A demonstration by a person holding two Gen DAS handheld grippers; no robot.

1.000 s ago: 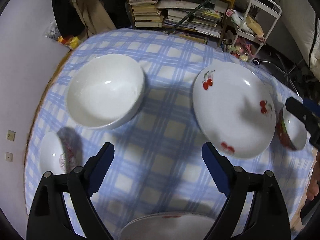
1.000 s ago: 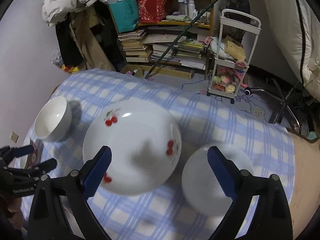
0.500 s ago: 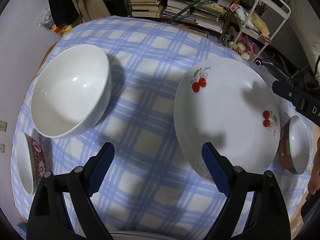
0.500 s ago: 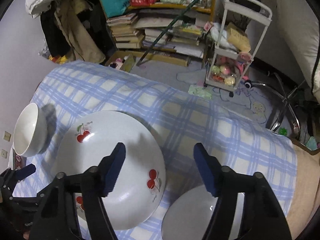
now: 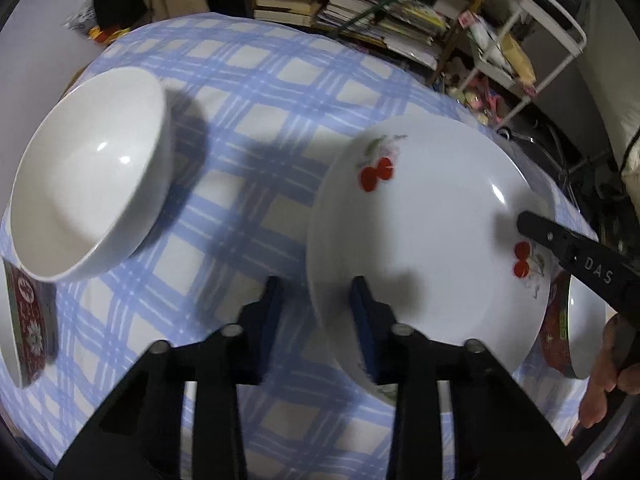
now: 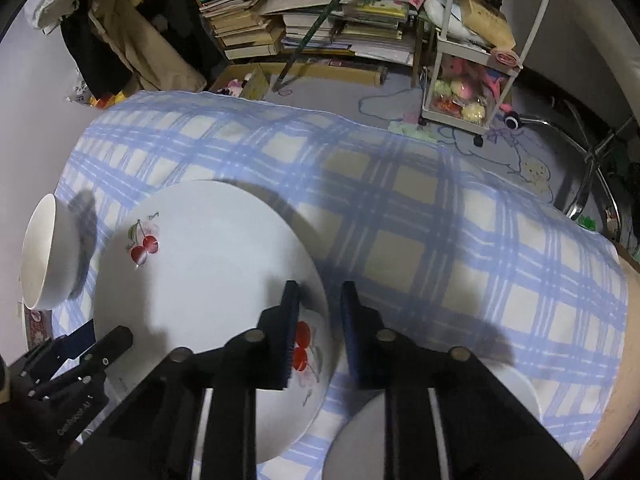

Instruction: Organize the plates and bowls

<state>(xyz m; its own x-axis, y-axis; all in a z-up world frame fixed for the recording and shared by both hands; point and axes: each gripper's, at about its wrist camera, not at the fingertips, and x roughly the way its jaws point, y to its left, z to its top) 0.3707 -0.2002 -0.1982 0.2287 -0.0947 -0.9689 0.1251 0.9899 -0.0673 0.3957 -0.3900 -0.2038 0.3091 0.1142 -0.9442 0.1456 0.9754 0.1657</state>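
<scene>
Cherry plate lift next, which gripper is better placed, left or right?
Roughly even, both straddle the rim. Left gripper brackets the cherry plate at its left edge; right gripper brackets the opposite edge. Slight edge: right, whose gap looks narrower around the rim.
</scene>
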